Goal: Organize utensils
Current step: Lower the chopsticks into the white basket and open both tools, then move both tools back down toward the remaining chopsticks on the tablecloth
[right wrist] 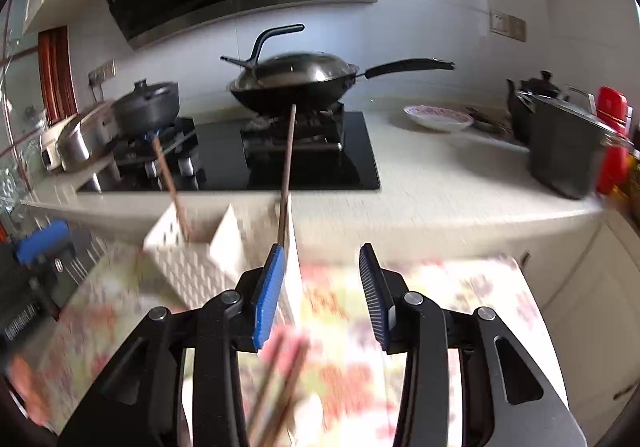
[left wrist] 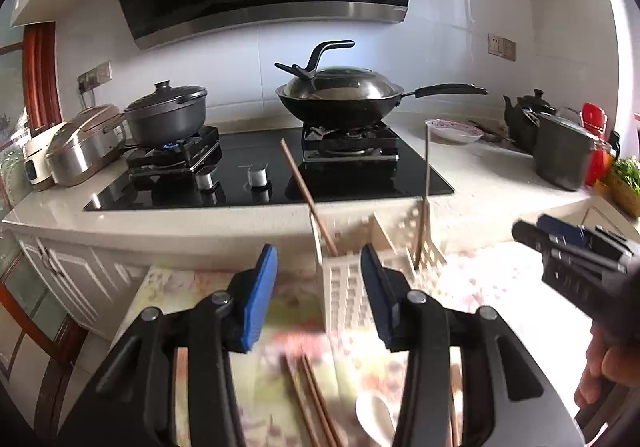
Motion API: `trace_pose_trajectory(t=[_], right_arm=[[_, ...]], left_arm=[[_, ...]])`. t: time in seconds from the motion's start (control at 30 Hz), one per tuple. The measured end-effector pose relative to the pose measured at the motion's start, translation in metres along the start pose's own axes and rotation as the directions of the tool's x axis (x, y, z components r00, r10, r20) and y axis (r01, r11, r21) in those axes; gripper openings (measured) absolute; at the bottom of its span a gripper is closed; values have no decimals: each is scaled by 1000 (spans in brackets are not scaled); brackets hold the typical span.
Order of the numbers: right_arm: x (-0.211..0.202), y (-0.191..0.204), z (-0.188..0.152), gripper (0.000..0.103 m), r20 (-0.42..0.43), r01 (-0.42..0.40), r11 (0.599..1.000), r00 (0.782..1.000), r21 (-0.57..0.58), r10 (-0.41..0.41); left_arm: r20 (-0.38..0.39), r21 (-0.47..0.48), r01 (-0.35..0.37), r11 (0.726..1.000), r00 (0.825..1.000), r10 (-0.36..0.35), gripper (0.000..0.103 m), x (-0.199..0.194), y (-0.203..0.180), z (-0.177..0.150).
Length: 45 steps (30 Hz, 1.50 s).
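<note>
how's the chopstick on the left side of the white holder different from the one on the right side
In the left wrist view, the left chopstick leans strongly toward the upper left, while the right chopstick stands nearly upright. The left one looks reddish brown along its length; the right one looks greyer toward its top. They sit in separate compartments of the white holder. Both are thin and stand inside it.

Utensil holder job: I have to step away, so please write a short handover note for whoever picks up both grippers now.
Left gripper: open, empty, facing the white utensil holder.
Right gripper: open, empty, just right of the holder.
Done: two chopsticks stand in the holder, one leaning left, one near upright.
Left: several chopsticks and a white spoon lie on the floral tablecloth below the left gripper.
Next, probably: pick these up and drop them in. The image is blurred, so the exact count is unclear.
</note>
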State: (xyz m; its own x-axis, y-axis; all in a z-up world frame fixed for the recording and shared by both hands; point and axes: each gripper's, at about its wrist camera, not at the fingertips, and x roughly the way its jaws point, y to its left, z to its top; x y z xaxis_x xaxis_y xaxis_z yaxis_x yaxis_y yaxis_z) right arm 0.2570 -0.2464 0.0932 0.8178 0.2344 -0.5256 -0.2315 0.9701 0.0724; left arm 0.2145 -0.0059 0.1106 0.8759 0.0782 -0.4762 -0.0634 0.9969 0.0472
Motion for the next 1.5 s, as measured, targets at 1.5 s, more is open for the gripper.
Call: trace_pose_trajectory(t=[1.5], right_arm=[[13,-30,-149,47,-276,51,995,961,84,-26]], left_arm=[[-356,-243,100,965,916,-185,23,43,69,-149]])
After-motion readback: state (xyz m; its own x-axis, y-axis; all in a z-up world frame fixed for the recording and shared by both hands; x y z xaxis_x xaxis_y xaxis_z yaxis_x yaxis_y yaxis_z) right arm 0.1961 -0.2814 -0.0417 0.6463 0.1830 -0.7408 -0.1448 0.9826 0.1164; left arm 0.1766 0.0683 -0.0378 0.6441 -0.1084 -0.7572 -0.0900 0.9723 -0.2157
